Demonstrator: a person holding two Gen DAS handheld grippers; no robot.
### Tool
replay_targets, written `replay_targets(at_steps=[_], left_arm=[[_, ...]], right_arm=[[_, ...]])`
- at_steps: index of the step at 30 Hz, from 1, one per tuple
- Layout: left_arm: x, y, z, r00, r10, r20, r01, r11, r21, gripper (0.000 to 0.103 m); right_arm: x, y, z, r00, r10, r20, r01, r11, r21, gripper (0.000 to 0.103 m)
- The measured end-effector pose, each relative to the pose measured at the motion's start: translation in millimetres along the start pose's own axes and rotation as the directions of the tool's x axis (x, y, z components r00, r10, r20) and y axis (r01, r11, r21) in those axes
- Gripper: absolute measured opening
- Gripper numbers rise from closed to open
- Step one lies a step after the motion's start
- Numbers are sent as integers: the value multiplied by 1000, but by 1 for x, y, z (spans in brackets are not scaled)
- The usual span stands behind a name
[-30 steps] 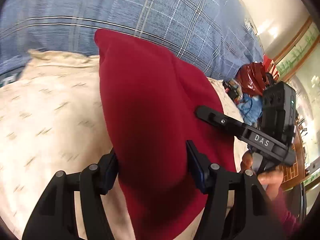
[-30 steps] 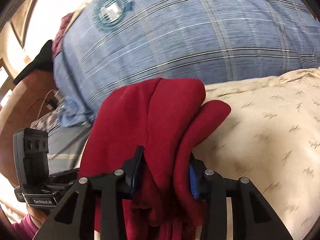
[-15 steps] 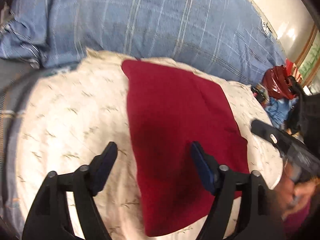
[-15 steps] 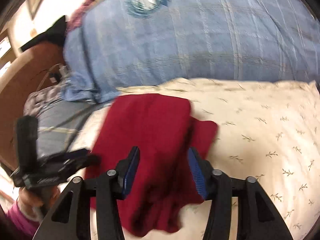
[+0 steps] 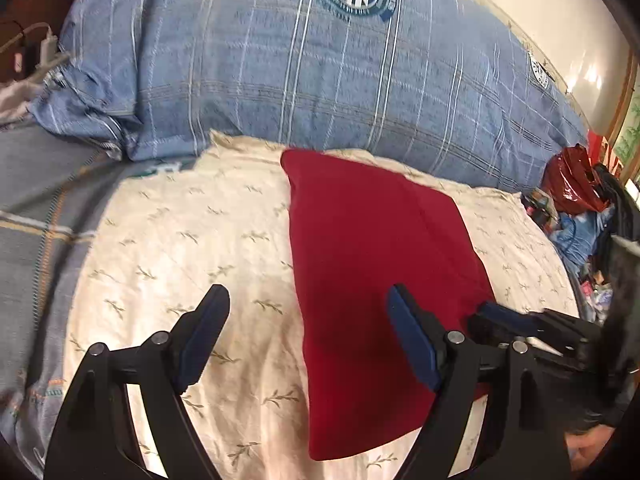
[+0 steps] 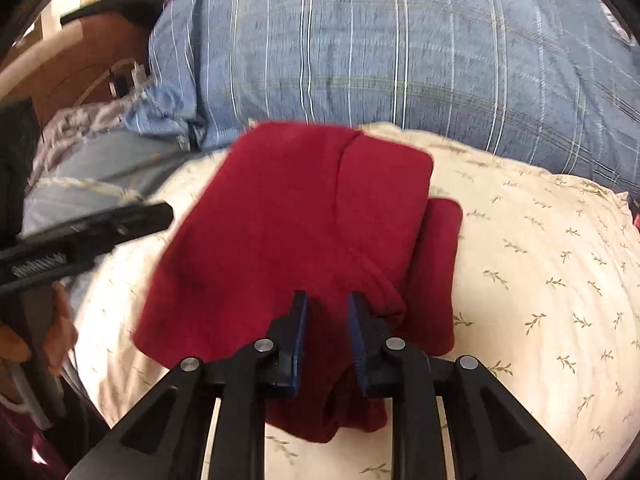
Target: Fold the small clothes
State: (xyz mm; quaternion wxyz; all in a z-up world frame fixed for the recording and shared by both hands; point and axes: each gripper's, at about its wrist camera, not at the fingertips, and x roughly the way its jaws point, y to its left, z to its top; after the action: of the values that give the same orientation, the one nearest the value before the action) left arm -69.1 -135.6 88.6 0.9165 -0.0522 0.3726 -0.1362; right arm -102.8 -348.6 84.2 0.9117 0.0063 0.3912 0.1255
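Two grippers over one red garment [image 5: 376, 264], which lies folded on the cream bedcover [image 5: 180, 240]. Left gripper [image 5: 308, 320]: fingers wide, holding nothing; garment's long edge runs between them, cloth under the right-hand finger. Right gripper [image 6: 326, 316]: fingers narrow, pinching a ridge of the garment's near edge; a loose flap sticks out beyond my right-hand finger. Judgement: carry the pinched edge forward, flat and slow, and tuck that flap before letting go.

One red garment [image 5: 372, 264], one cream pillow [image 5: 180, 248], one blue plaid pillow [image 5: 320, 92], two grippers [image 5: 308, 332] [image 6: 326, 308]
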Motion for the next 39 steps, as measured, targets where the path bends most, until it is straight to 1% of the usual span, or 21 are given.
replay_targets(at_steps=[1, 2, 3, 4, 6, 8, 11, 13, 17, 22, 27, 39], left_arm=[[-1, -2, 0, 1000, 5, 9, -5, 1000, 7, 81], [-3, -3, 1, 1000, 5, 14, -6, 1000, 12, 81], [-4, -5, 0, 1000, 6, 16, -6, 1000, 16, 81], [-4, -6, 0, 1000, 8, 17, -8, 1000, 18, 81], [-5, -10, 0, 1000, 11, 15, -11, 1000, 29, 81], [-5, -13, 0, 1000, 16, 19, -16, 999, 33, 81], [-9, -14, -2, 999, 19, 37, -20, 999, 33, 81], [-10, -14, -2, 999, 21, 43, -22, 999, 27, 81], [-11, -14, -3, 998, 28, 49, -29, 999, 26, 81], [-11, -15, -3, 998, 37, 49, -39, 999, 30, 81], [-8, -13, -4, 998, 39, 44, -41, 999, 26, 81], [-4, -15, -4, 998, 51, 35, -52, 998, 33, 81]], right_arm=[[-5, -1, 1, 1000, 12, 14, -13, 1000, 20, 35], [-9, -2, 2, 1000, 15, 26, -15, 999, 37, 50], [-13, -2, 3, 999, 1, 40, -3, 999, 53, 57], [-18, -3, 3, 998, -19, 60, 15, 998, 66, 66], [-24, -1, 5, 995, -51, 88, 43, 996, 82, 67], [-27, -1, 7, 991, -75, 107, 64, 993, 102, 74], [-28, -1, 9, 984, -119, 130, 104, 988, 115, 81], [-25, 1, 9, 982, -140, 124, 127, 986, 105, 84], [-21, 3, 9, 985, -134, 111, 122, 987, 106, 85], [-14, 7, 8, 984, -154, 94, 145, 985, 96, 86], [-11, 5, 7, 981, -173, 87, 163, 980, 114, 86], [-8, 2, 9, 980, -180, 80, 169, 977, 131, 86]])
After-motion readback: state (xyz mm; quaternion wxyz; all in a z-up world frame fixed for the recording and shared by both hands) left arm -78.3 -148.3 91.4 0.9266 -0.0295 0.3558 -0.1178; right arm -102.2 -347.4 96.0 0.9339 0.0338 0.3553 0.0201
